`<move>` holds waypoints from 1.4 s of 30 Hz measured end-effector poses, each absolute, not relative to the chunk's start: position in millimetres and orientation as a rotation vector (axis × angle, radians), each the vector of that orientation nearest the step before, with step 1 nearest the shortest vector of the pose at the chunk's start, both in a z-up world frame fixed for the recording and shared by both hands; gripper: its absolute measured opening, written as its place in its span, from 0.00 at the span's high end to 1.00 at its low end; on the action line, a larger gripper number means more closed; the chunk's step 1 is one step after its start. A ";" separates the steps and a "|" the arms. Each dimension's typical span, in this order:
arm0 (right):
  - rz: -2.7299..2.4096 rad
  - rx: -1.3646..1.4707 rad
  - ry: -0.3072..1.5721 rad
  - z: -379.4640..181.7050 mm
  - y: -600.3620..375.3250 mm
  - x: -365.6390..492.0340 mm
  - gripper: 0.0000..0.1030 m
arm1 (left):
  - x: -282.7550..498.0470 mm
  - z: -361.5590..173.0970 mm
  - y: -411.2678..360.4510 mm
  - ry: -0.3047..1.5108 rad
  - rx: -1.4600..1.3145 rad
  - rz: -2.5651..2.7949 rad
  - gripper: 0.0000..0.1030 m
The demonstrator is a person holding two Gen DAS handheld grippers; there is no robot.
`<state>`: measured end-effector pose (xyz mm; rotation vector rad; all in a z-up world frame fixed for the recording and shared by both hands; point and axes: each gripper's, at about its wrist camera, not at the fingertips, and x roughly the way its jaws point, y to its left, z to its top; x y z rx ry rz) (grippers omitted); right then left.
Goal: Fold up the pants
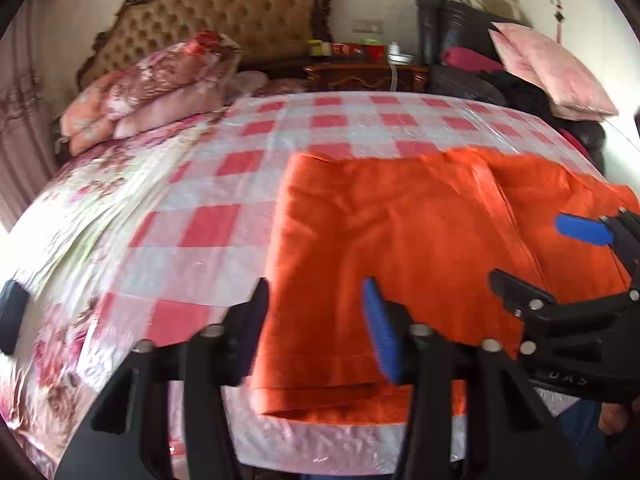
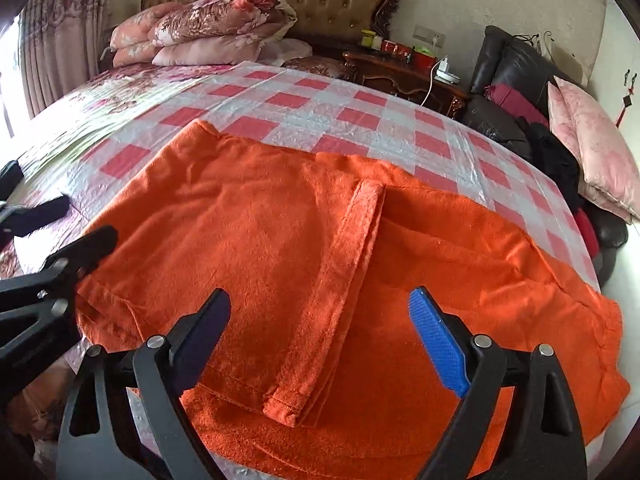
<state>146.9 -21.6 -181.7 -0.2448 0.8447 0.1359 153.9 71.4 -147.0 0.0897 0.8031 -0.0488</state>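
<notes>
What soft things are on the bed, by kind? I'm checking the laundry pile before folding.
Orange pants: 1
Checked sheet: 1
Folded floral quilt: 1
Total: 3

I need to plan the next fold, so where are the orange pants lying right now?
The orange pants lie on the near part of the red-and-white checked cover, filling the right wrist view's centre, just under both open grippers.
</notes>
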 end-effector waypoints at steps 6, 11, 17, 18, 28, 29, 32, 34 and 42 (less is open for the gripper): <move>0.159 -0.215 0.874 -193.7 -30.3 146.0 0.20 | 155.4 -169.8 81.2 0.828 0.080 -0.091 0.70; 0.182 -0.151 0.901 -196.9 -40.4 149.6 0.16 | 158.5 -168.6 113.9 0.838 0.062 0.016 0.57; 0.189 -0.133 0.910 -197.9 -43.0 152.1 0.14 | 204.4 -133.2 106.6 0.812 0.018 -0.125 0.67; 0.185 -0.134 0.910 -198.1 -43.1 152.6 0.13 | 218.0 -131.4 97.2 0.828 0.029 -0.183 0.67; 0.202 -0.126 0.911 -199.9 -46.9 154.8 0.11 | 316.2 -163.8 99.1 0.977 0.054 -0.180 0.93; 0.205 -0.126 0.911 -199.7 -47.1 155.2 0.11 | 319.2 -162.6 100.1 0.985 0.053 -0.169 0.93; 0.216 -0.126 0.916 -199.6 -48.0 155.5 0.10 | 315.5 -146.6 102.9 0.943 0.085 -0.052 0.87; 0.229 -0.128 0.921 -199.5 -49.2 155.8 0.10 | 302.0 -133.0 107.3 0.908 0.010 -0.065 0.78; 0.240 -0.129 0.934 -199.4 -49.6 155.9 0.09 | 202.8 -154.9 74.8 0.961 0.099 -0.101 0.78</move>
